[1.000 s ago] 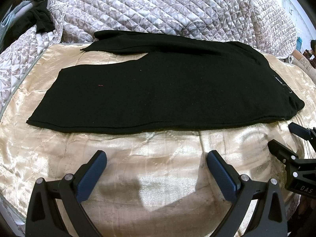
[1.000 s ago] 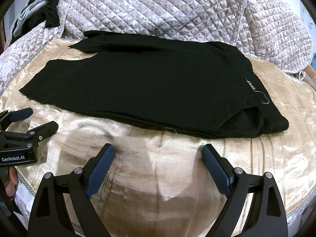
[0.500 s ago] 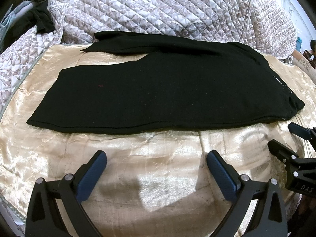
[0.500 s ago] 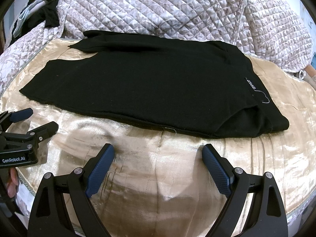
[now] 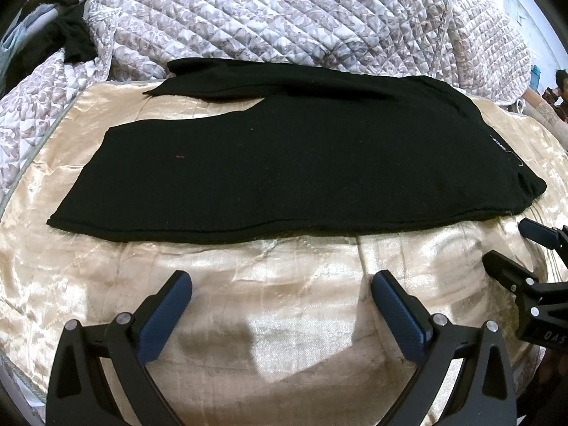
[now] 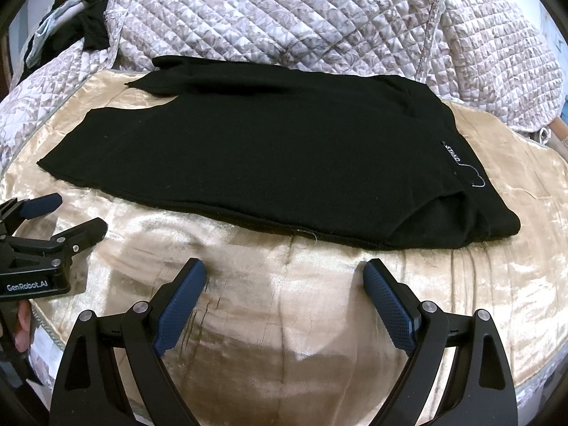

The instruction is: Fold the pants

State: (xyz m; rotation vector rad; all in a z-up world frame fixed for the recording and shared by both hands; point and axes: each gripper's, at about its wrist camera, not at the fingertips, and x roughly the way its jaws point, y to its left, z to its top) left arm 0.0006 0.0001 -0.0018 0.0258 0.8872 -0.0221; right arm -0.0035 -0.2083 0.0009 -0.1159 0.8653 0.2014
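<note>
Black pants [image 5: 284,163] lie flat on a gold satin sheet [image 5: 269,291], waistband to the right and legs to the left; the two legs part a little at the far left. They also show in the right wrist view [image 6: 269,156], with a white-lettered label [image 6: 454,154] near the waistband. My left gripper [image 5: 280,284] is open and empty, a short way in front of the pants' near edge. My right gripper [image 6: 284,273] is open and empty, in front of the near edge closer to the waistband. Each gripper shows in the other's view, the right [image 5: 511,248] and the left [image 6: 67,216].
A quilted grey-and-white bedspread [image 5: 291,17] is heaped behind the pants. Dark clothes [image 5: 67,39] lie at the back left. The sheet's near edge [image 6: 49,333] drops off at the lower left, beside the hand holding the left gripper.
</note>
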